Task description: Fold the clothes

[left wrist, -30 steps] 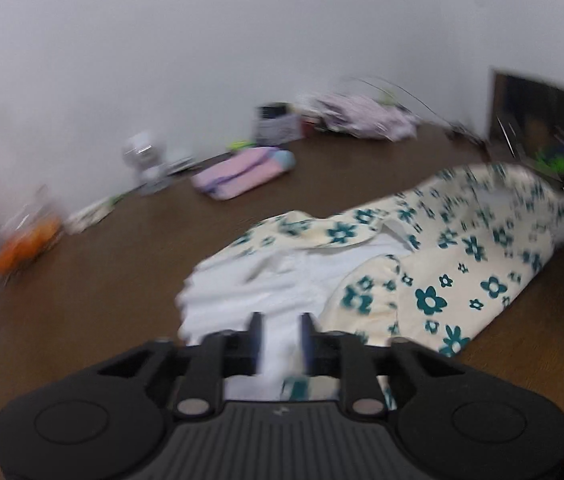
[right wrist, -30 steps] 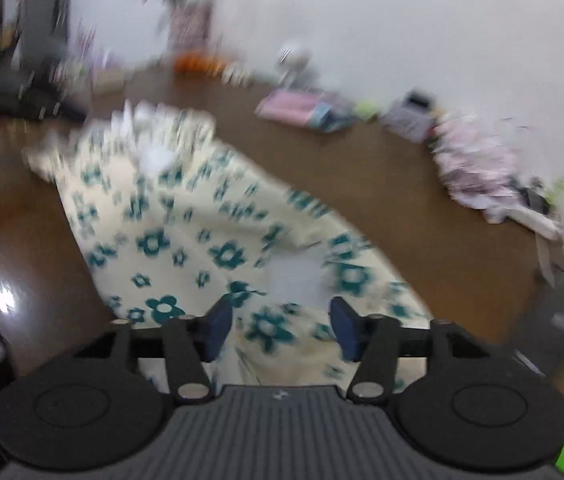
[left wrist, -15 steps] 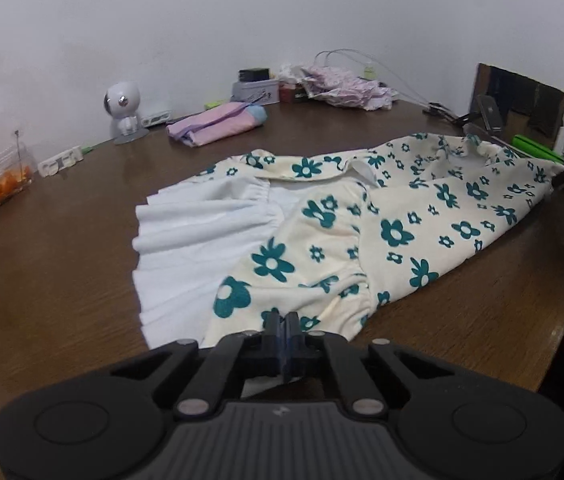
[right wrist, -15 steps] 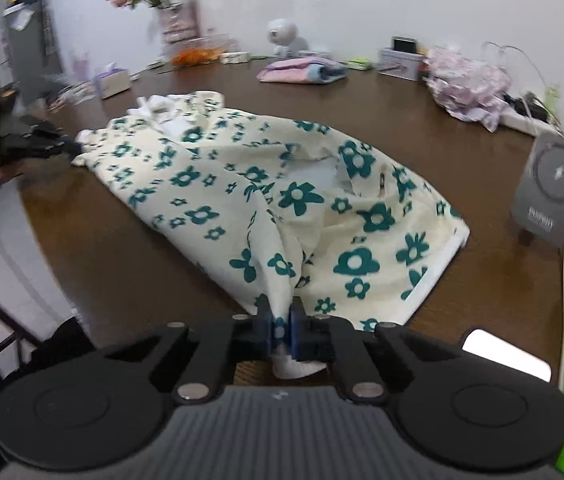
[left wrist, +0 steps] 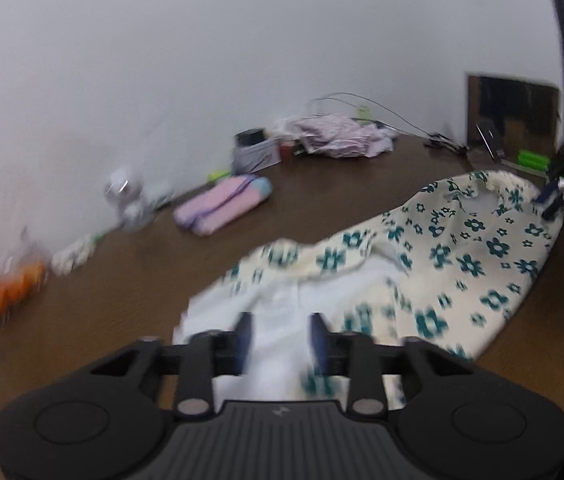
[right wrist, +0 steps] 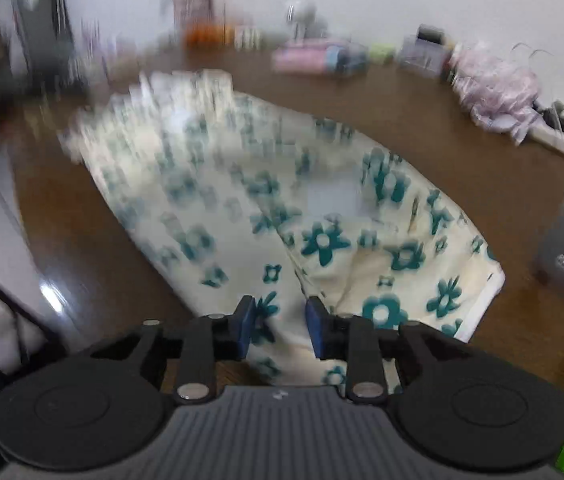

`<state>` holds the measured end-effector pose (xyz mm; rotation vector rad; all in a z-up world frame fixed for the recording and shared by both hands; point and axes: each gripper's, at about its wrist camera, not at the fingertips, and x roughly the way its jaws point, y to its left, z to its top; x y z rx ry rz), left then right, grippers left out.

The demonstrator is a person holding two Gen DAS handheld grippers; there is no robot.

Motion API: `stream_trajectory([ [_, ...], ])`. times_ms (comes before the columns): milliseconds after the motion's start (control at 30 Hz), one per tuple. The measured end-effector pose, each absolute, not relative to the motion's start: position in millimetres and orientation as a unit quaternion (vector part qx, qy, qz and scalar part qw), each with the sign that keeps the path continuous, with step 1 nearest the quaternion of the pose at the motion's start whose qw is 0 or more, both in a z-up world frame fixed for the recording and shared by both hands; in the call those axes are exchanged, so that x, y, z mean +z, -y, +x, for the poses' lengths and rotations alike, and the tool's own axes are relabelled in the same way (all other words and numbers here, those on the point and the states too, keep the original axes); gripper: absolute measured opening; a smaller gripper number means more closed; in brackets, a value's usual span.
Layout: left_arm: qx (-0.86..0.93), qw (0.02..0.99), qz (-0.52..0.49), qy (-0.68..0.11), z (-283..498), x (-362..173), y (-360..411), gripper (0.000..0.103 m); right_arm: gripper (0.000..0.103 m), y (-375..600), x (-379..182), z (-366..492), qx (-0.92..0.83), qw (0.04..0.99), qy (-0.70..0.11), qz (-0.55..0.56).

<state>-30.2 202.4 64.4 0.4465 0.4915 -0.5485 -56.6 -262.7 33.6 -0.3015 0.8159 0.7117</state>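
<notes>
Brown wooden counter [left wrist: 94,320] beneath a white wall carries a cream dress [right wrist: 322,240] printed with teal flowers, lying long and rumpled, its white lining showing. Left claw [left wrist: 280,334] and right claw [right wrist: 278,326] are both opening, soft cloth between their pads but unpinched. A fold seems just laid; next, fresh edges need gripping.

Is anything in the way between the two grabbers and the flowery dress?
Nothing visible. The flowery dress lies right under both. Cloth shows between the opening jaws of the left gripper and the right gripper; the blur hides any contact.
</notes>
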Motion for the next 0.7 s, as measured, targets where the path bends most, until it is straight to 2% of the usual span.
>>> stream_trajectory([
  [67, -0.290, 0.895, 0.254, -0.227, -5, 73, -181, 0.051, 0.029, 268, 54, -44, 0.345, 0.853, -0.370, -0.130],
  [133, -0.314, 0.877, 0.281, -0.229, 30, 75, -160, 0.062, 0.046, 272, 77, -24, 0.342, 0.870, -0.335, -0.120],
  [167, -0.327, 0.867, 0.286, -0.243, 52, 72, -152, 0.063, 0.053, 272, 84, -8, 0.338, 0.875, -0.327, -0.118],
  [300, -0.345, 0.835, 0.280, -0.326, 130, 42, -126, 0.058, 0.053, 251, 79, 72, 0.329, 0.866, -0.364, -0.096],
  [400, -0.355, 0.819, 0.285, -0.350, 150, 23, -122, 0.052, 0.052, 230, 59, 106, 0.342, 0.845, -0.397, -0.107],
  [433, -0.362, 0.813, 0.287, -0.355, 152, 18, -123, 0.052, 0.050, 224, 52, 112, 0.349, 0.837, -0.405, -0.116],
  [467, -0.369, 0.808, 0.286, -0.358, 153, 15, -124, 0.047, 0.044, 217, 45, 118, 0.357, 0.828, -0.413, -0.124],
  [500, -0.375, 0.807, 0.284, -0.357, 152, 14, -128, 0.042, 0.032, 211, 39, 124, 0.364, 0.820, -0.422, -0.132],
  [533, -0.380, 0.805, 0.279, -0.359, 151, 13, -130, 0.025, 0.023, 205, 32, 130, 0.372, 0.811, -0.430, -0.140],
  [567, -0.381, 0.806, 0.274, -0.360, 150, 14, -132, 0.012, 0.010, 201, 27, 131, 0.378, 0.806, -0.431, -0.150],
  [600, -0.375, 0.813, 0.277, -0.350, 146, 17, -132, 0.009, 0.007, 198, 24, 128, 0.383, 0.803, -0.427, -0.161],
  [633, -0.368, 0.819, 0.280, -0.339, 143, 19, -132, 0.001, 0.004, 197, 24, 124, 0.387, 0.803, -0.421, -0.170],
  [700, -0.354, 0.833, 0.285, -0.314, 133, 26, -134, 0.001, 0.002, 197, 30, 115, 0.391, 0.810, -0.397, -0.182],
])
